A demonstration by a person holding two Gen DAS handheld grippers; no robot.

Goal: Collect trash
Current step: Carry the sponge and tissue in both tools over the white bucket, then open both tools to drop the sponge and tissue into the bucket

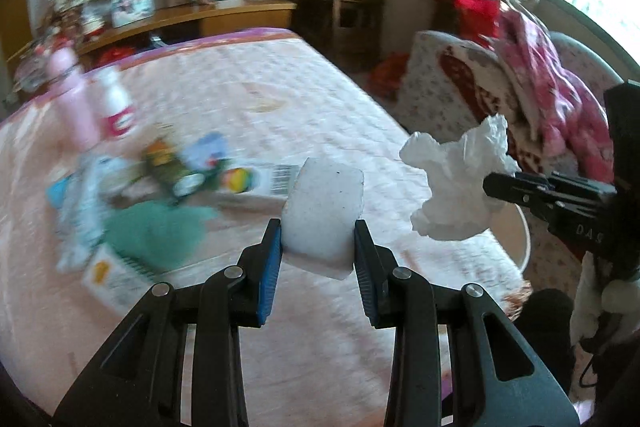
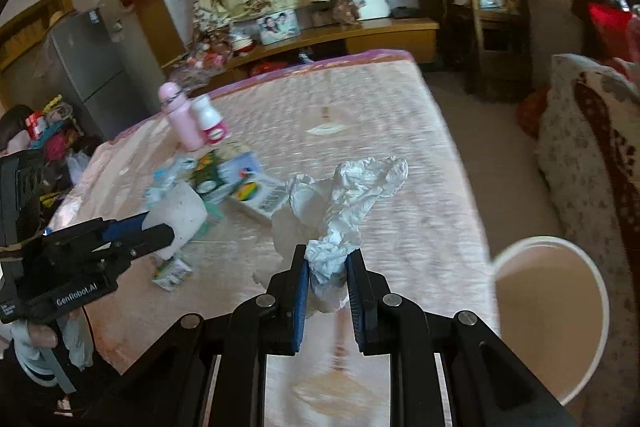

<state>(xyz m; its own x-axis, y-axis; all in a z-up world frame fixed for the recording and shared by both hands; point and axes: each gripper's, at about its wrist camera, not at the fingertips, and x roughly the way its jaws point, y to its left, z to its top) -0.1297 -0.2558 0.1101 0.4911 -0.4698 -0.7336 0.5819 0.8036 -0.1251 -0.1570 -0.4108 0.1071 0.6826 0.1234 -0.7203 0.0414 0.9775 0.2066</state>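
My left gripper [image 1: 318, 241] is shut on a white foam-like block [image 1: 322, 213] and holds it above the pink bed; both show in the right wrist view, the gripper [image 2: 158, 227] and the block [image 2: 180, 213]. My right gripper [image 2: 327, 267] is shut on a crumpled white tissue [image 2: 340, 203], held above the bed's right edge. In the left wrist view the right gripper [image 1: 490, 185] holds the tissue [image 1: 456, 183] at right. A white round bin [image 2: 548, 311] stands open beside the bed, lower right; its rim [image 1: 526, 243] shows behind the tissue.
On the bed [image 2: 360, 115] lie a pile of packaging, a green bag [image 1: 160, 231], small cartons [image 2: 256, 193], a pink bottle [image 2: 180, 119] and a white bottle [image 2: 212, 123]. A floral-covered chair [image 2: 592, 131] stands right of the bin. A wooden shelf runs behind the bed.
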